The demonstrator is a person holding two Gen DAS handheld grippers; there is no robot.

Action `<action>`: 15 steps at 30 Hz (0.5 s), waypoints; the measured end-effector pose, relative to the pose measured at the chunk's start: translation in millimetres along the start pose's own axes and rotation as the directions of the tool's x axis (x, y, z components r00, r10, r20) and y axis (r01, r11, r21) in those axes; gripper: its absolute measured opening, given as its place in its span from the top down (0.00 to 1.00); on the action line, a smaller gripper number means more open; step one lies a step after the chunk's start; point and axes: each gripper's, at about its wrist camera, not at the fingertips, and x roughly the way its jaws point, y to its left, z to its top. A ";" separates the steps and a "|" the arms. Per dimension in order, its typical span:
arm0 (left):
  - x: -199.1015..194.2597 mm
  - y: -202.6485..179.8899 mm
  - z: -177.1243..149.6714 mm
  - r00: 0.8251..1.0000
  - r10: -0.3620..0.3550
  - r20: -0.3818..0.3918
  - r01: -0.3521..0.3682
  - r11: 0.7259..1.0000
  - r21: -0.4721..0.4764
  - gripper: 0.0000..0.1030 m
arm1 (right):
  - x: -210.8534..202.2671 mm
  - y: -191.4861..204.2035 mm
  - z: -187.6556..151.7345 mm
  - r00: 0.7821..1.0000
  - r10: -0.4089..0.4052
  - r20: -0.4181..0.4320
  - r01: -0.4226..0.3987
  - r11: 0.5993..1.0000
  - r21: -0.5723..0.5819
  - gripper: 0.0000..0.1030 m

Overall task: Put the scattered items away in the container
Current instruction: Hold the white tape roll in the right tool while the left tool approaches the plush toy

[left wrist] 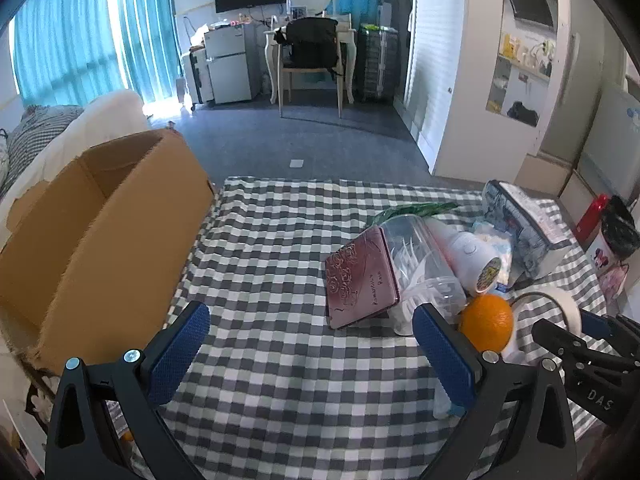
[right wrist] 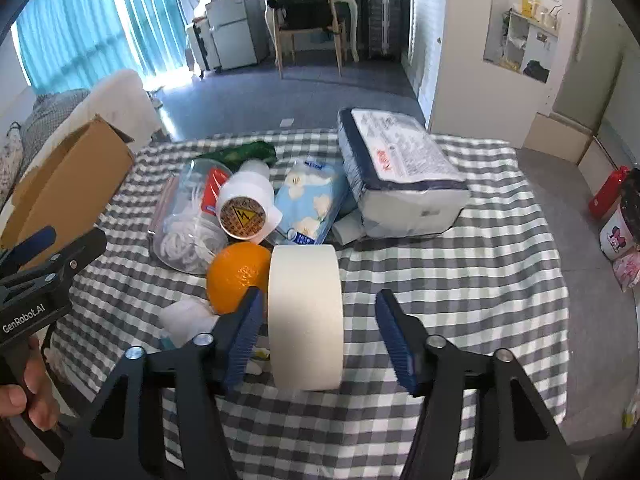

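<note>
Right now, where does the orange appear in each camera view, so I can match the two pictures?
Left wrist view: the orange is at lower right, just beyond the left gripper's right finger.
Right wrist view: the orange is at centre left, beside the white tape roll.
Shared landmark: the cardboard box at the left edge.

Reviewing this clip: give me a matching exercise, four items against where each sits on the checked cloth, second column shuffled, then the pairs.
Items:
1. tape roll
2. orange
3. cardboard box
4. tissue pack

Places:
A. at the table's far left edge, open
B. between the open fingers of the right gripper
C. far right end of the pile
D. just left of the tape roll, touching it

Pairs: 1-B, 2-D, 3-A, 4-C
</note>
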 end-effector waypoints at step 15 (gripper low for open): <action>32.6 -11.7 0.8 1.000 -0.024 -0.013 0.025 0.998 0.056 0.00 | -13.7 -4.1 8.3 0.999 -0.019 0.043 0.019 1.000 -0.010 0.72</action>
